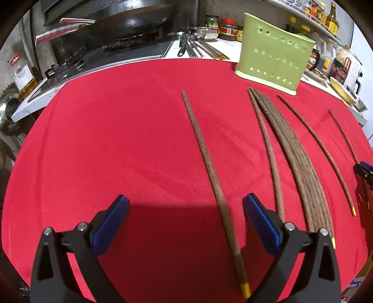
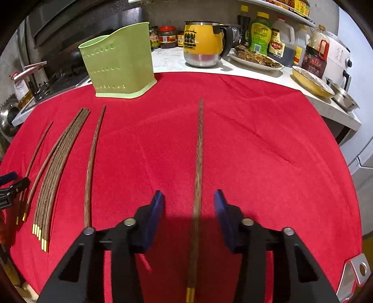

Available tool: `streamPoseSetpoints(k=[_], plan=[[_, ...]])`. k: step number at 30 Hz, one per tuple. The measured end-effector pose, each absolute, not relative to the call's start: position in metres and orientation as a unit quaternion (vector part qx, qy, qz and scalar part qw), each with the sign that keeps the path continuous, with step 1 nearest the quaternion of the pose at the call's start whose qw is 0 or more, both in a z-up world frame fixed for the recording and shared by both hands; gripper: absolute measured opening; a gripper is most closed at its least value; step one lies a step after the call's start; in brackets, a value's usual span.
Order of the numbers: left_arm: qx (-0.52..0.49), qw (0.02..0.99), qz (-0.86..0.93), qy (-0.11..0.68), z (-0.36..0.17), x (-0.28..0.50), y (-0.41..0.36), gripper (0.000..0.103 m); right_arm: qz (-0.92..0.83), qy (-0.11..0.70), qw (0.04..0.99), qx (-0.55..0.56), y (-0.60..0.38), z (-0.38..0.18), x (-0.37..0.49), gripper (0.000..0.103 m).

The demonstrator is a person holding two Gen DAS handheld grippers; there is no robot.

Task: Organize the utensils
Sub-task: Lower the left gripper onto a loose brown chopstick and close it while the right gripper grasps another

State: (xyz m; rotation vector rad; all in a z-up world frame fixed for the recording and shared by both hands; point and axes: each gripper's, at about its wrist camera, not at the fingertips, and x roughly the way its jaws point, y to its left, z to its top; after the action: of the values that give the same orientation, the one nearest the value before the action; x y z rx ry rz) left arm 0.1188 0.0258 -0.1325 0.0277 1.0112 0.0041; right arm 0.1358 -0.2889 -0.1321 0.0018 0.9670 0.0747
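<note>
1. Left wrist view: left gripper (image 1: 186,200) held over the red cloth (image 1: 105,139), jaws wide apart, gripping nothing. Two blue pads (image 1: 112,223), both clear of the wood.
2. Between those jaws, one lone chopstick (image 1: 202,151), lying flat, nearer the right-hand pad but not touching it, gold cap toward the camera.
3. Further right on the cloth, three more single chopsticks: one (image 1: 268,149) just beside the bundle, one (image 1: 319,144) past it, one (image 1: 345,135) near the picture's right edge.
4. One bundle (image 1: 300,163) of chopsticks lying tight side by side; too close-packed here to count.
5. One green holder (image 1: 275,53), upright and perforated, at the far edge of the cloth, beyond the narrow ends of the chopsticks. One wok (image 1: 130,21) on the stove behind.
6. Right wrist view: right gripper (image 2: 188,193) pointing down at the cloth, jaws partly apart, not gripping.
7. Exactly one chopstick (image 2: 198,163) between its pads, a gap showing on both sides.
8. To the left, three singles and the same bundle, its gold caps numbering about six; exact count unclear.
9. Five singles in all, plus the bundle, all on the cloth and none in the holder. One yellow mug (image 2: 200,44) on the counter behind.
</note>
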Motion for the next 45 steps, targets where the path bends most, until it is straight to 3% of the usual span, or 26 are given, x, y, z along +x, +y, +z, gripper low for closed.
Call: streamPoseSetpoints(k=[2,5,7,10,12,37,42,45], plan=[[0.032,0.878,-0.022,0.477,-0.131,0.106,0.016,0.087,0.044,0.464,0.885,-0.001,-0.291,-0.132,0.127,0.035],[0.048,0.879,-0.043,0.472,-0.127,0.088,0.006,0.065,0.05,0.457,0.888,-0.004,-0.293,-0.133,0.113,0.028],[0.056,0.879,-0.05,0.47,-0.125,0.08,0.0,0.044,0.049,0.448,0.893,-0.001,-0.293,-0.134,0.104,0.027],[0.073,0.881,-0.06,0.464,-0.124,0.069,-0.007,0.026,0.04,0.442,0.896,0.0,-0.294,-0.134,0.093,0.027],[0.088,0.882,-0.066,0.459,-0.125,0.061,-0.011,0.022,0.037,0.437,0.898,-0.001,-0.294,-0.134,0.083,0.027],[0.07,0.891,-0.035,0.448,-0.126,0.024,-0.003,0.022,0.044,0.375,0.926,0.001,-0.297,-0.14,0.028,0.029],[0.06,0.893,-0.037,0.444,-0.126,0.025,-0.001,0.022,0.035,0.373,0.927,-0.008,-0.29,-0.139,0.037,0.027],[0.052,0.898,-0.033,0.437,-0.128,0.029,0.003,0.022,0.027,0.376,0.926,-0.01,-0.287,-0.139,0.044,0.019]])
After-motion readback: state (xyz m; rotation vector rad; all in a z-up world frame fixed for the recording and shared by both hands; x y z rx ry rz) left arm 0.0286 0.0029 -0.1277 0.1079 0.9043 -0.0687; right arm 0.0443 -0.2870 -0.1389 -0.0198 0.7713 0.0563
